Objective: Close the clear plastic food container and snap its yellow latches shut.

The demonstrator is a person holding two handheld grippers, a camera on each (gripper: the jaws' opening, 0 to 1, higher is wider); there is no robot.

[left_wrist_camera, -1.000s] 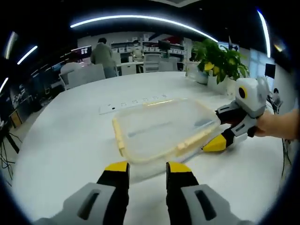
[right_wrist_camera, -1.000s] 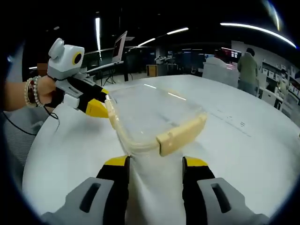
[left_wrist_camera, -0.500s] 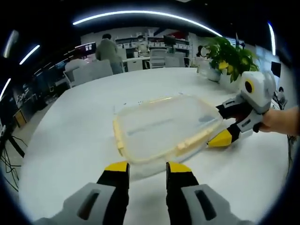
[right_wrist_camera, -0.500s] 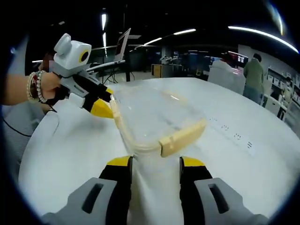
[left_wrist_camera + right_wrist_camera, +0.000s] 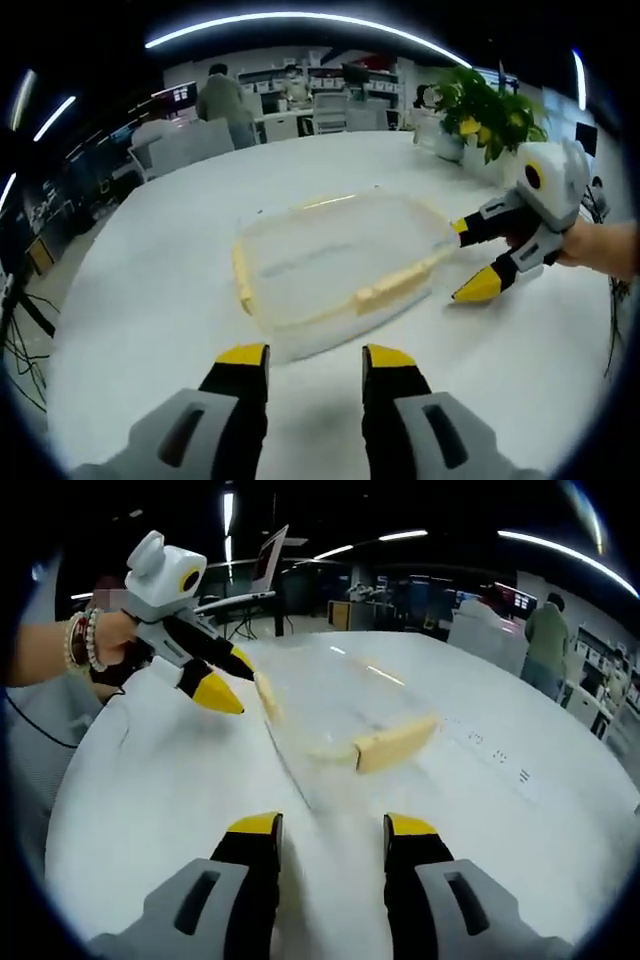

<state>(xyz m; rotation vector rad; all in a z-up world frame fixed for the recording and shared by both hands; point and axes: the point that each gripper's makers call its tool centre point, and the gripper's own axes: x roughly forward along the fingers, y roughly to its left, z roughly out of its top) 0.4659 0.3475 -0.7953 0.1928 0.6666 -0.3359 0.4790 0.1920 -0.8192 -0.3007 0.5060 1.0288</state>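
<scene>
- White round table [image 5: 140, 290] stands in an office; a potted plant [image 5: 487, 108] is at its far edge, and a person [image 5: 222, 100] is at the desks behind.
- On the table lies the clear container [image 5: 335, 270] with yellow latches [image 5: 395, 742].
- Left gripper [image 5: 313, 360]: jaws apart, just before the container, not touching it.
- Right gripper [image 5: 327, 828]: jaws apart, holding nothing.
</scene>
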